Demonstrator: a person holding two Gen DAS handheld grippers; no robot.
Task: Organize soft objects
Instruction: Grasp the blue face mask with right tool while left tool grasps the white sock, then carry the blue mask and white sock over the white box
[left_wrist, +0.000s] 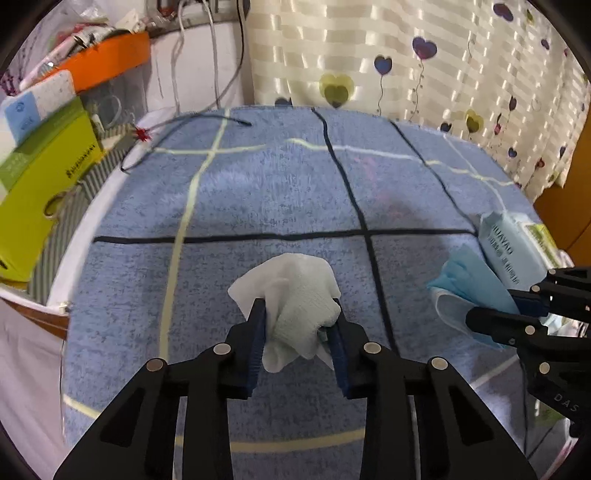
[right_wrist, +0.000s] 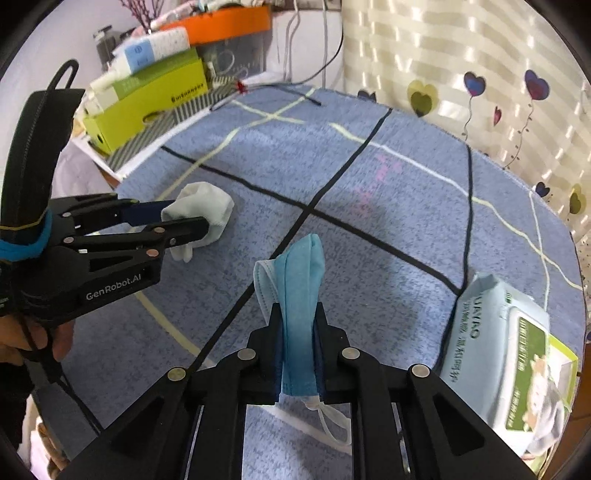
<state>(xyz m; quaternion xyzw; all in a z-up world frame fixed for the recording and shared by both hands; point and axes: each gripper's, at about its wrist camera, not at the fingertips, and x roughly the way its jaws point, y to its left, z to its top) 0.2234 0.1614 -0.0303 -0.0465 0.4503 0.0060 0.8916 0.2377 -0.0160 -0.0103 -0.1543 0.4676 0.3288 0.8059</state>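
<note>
Both tools are loaded, so you're mid-carry: pick-up looks done, placing not yet.

Left tool (left_wrist: 299, 314): clenched on the white cloth (left_wrist: 295, 295), which is bunched between the blue pads. Most of the wad sticks out toward 12 o'clock, and a loose flap hangs toward 6 o'clock. It looks crumpled, with a waffle-like weave, and seems to be held clear of the blue checked cover (left_wrist: 258, 192), though the gap is hard to judge.

Right tool (right_wrist: 297, 321): clenched on the blue face mask (right_wrist: 301, 295), folded lengthwise and standing up between the fingers. The top edge curls at 12 o'clock, a white ear loop (right_wrist: 332, 424) dangles below at 6 o'clock, and another loop shows at 10 o'clock of the grip.

In the right wrist view the left tool sits at 9 o'clock, well apart from the mask. The wet-wipes pack (right_wrist: 506, 354) lies on the surface at 4 o'clock, near the edge.

Next move, by my read: pick one drop spot and bring both items there, likely beside the wipes pack, then release one tool at a time. No bin or tray is visible, so the target is unclear. Lower before releasing, since both pieces are limp and will flop or unfold. Watch the ear loop snagging on a finger.

Clutter at 10 o'clock: green box (right_wrist: 147, 99), orange box (right_wrist: 225, 22), cables (left_wrist: 207, 118). Keep away.
</note>
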